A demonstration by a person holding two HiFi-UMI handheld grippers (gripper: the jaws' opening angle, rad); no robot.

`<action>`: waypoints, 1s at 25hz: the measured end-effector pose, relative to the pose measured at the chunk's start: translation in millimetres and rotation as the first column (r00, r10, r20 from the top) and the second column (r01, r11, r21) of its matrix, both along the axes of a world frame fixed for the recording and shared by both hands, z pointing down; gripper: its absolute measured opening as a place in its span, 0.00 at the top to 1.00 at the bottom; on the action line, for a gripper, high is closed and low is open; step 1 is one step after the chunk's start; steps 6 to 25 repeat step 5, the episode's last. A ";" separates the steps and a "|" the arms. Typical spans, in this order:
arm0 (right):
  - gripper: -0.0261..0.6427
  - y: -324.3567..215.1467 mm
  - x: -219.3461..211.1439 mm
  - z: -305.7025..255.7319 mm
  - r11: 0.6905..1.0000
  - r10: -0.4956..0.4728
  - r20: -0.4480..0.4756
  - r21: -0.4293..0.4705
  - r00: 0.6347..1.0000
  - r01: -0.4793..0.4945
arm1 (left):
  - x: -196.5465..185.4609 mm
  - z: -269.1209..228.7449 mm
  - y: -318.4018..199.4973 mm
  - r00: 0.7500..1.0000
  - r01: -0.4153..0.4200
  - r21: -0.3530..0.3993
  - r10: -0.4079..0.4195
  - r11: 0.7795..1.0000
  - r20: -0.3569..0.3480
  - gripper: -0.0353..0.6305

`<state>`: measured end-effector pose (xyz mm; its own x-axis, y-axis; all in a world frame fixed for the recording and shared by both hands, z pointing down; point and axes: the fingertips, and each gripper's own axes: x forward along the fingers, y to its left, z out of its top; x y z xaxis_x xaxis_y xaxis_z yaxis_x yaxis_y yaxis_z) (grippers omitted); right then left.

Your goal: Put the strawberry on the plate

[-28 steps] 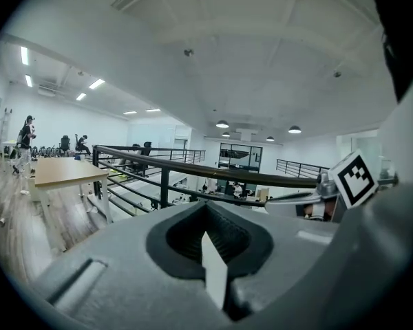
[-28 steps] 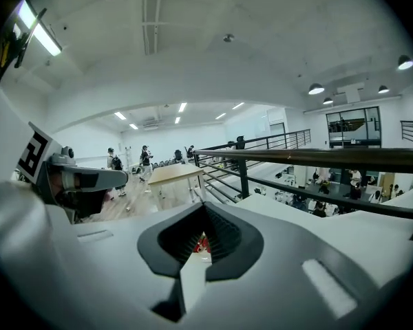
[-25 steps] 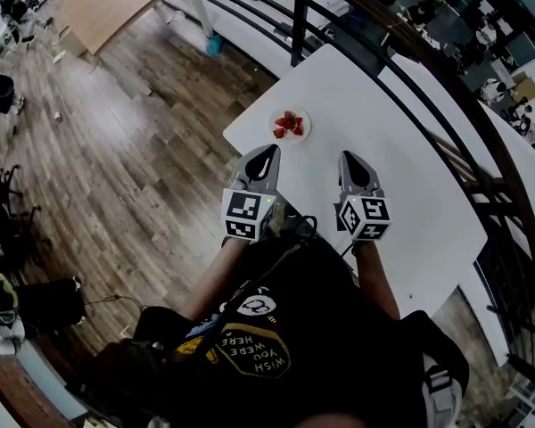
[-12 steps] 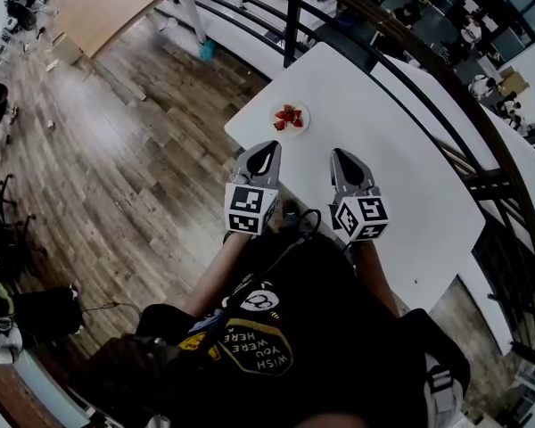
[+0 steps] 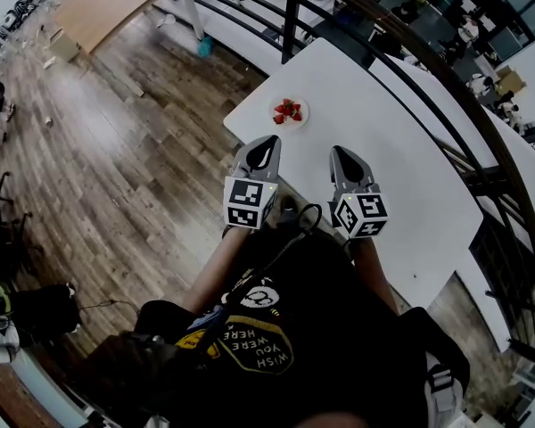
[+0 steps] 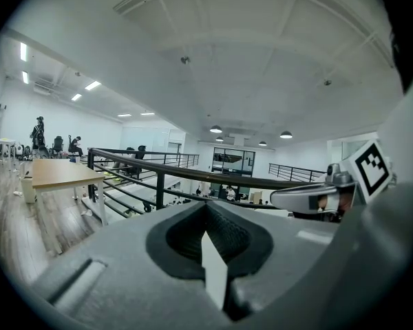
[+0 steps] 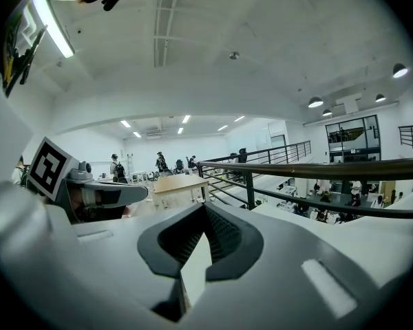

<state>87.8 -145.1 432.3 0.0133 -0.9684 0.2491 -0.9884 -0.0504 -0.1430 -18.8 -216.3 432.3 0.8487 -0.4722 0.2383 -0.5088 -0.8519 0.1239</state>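
A small white plate (image 5: pixel 300 117) lies near the far left corner of the white table (image 5: pixel 401 150), with several red strawberries (image 5: pixel 288 110) on it. My left gripper (image 5: pixel 266 148) and right gripper (image 5: pixel 341 155) hover side by side over the table's near edge, short of the plate, both tilted upward. Each is shut with nothing between its jaws. In the left gripper view the shut left gripper (image 6: pixel 208 206) points at the ceiling and railing; the right gripper view shows the shut right gripper (image 7: pixel 205 209) the same way. Neither gripper view shows the plate.
A black railing (image 5: pixel 383 52) runs along the table's far side, with a drop to a lower floor behind it. Wooden floor (image 5: pixel 116 150) lies to the left, with a wooden table (image 5: pixel 116 3) further off. The person's dark shirt fills the bottom of the head view.
Both grippers stay shut and side by side, edging slightly toward the plate. The head view has drifted a little, so the plate sits slightly higher in the frame.
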 end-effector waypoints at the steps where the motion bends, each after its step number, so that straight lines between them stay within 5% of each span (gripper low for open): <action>1: 0.96 0.7 -2.0 0.1 1.000 -0.004 -0.001 0.001 1.000 0.004 | 0.0 0.3 1.8 1.000 -0.004 0.001 0.004 1.000 0.001 0.95; 25: 0.96 3.4 -8.9 -1.7 1.000 -0.014 -0.005 0.005 1.000 0.014 | -1.2 0.8 8.4 1.000 -0.019 0.005 0.019 1.000 0.005 0.95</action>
